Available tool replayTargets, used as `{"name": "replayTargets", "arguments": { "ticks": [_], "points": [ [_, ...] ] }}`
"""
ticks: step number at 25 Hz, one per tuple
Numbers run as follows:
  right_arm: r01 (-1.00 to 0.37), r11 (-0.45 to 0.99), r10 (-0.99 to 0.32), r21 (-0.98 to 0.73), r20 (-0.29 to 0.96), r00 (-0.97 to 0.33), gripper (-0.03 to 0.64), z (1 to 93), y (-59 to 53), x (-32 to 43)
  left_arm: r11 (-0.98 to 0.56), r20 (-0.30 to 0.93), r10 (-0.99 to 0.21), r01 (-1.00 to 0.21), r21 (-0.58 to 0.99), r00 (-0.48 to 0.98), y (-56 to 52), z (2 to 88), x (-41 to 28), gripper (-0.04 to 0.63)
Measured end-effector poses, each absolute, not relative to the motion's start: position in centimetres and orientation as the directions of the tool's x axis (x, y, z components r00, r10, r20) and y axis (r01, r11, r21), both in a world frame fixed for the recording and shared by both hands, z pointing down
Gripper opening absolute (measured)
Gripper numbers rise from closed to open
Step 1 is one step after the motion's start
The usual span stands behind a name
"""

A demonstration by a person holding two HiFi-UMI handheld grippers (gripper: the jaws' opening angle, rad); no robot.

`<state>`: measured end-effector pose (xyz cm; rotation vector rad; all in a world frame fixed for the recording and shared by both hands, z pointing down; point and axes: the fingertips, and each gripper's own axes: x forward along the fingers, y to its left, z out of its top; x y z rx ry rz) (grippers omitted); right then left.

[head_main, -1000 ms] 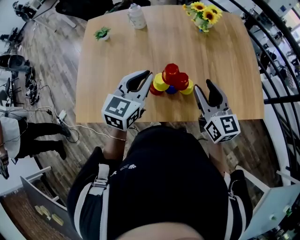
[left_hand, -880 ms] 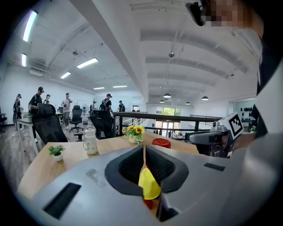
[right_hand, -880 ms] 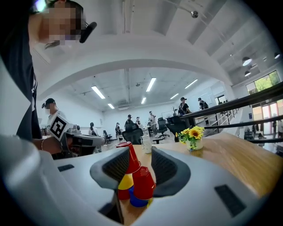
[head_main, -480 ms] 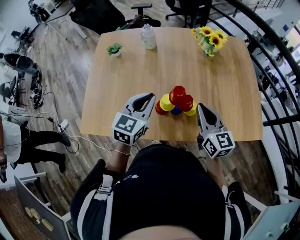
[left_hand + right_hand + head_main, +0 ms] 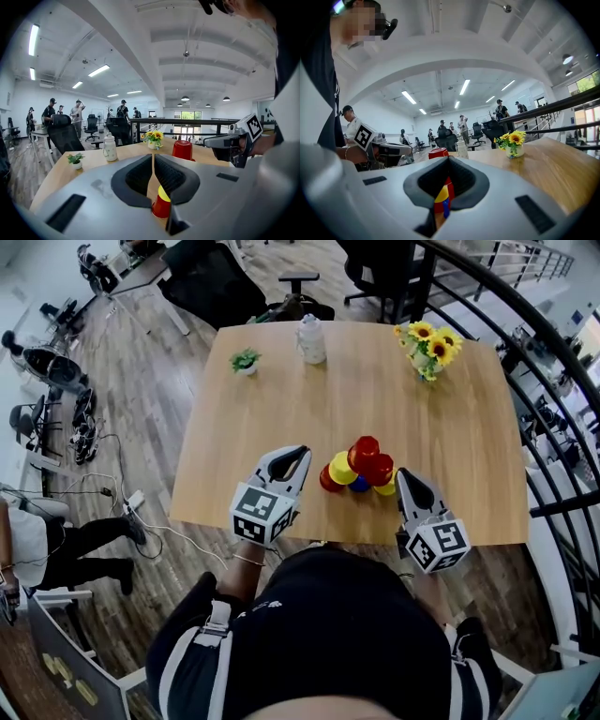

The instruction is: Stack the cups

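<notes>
Flanking glossy cup pyramid point(image 5: 361, 466) on woodgrain table point(image 5: 375, 381) | left gripper point(image 5: 301, 453) jaws closed — empty | right gripper point(image 5: 402, 473) jaws closed

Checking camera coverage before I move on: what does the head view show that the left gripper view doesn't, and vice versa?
Head view only: the whole cup pile from above, including its blue cup. Left gripper view only: ceiling lights and people standing in the background. Both: bottle, sunflowers, small plant, top red cup, and the left gripper and right gripper, both shut.
</notes>
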<state>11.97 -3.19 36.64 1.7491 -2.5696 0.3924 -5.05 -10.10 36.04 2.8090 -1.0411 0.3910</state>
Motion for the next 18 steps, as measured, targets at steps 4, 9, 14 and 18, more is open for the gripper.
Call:
{"name": "replayTargets", "arguments": {
  "ticks": [4, 9, 14, 18],
  "points": [
    [-0.916, 0.349, -0.914, -0.197, 0.144, -0.379, 0.005, 36.75, -3.33, 11.98, -0.754, 0.276, -0.628, -0.657, 0.015, 0.727, -10.23, 36.02, -5.06, 0.026],
    [-0.917, 0.348, -0.915, -0.194, 0.142, -0.377, 0.005, 36.47, -3.33, 12.12, -0.757, 0.272, -0.627, -0.654, 0.009, 0.73, -10.13, 35.72, -4.97, 0.026],
    [-0.918, 0.347, -0.916, -0.193, 0.139, -0.376, 0.005, 36.29, -3.25, 12.24, -0.751, 0.273, -0.633, -0.66, 0.006, 0.724, -10.14, 35.65, -5.12, 0.026],
    [-0.918, 0.346, -0.917, -0.192, 0.137, -0.374, 0.005, 36.25, -3.21, 12.37, -0.746, 0.269, -0.64, -0.666, 0.006, 0.72, -10.21, 35.7, -5.2, 0.026]
  ]
}}
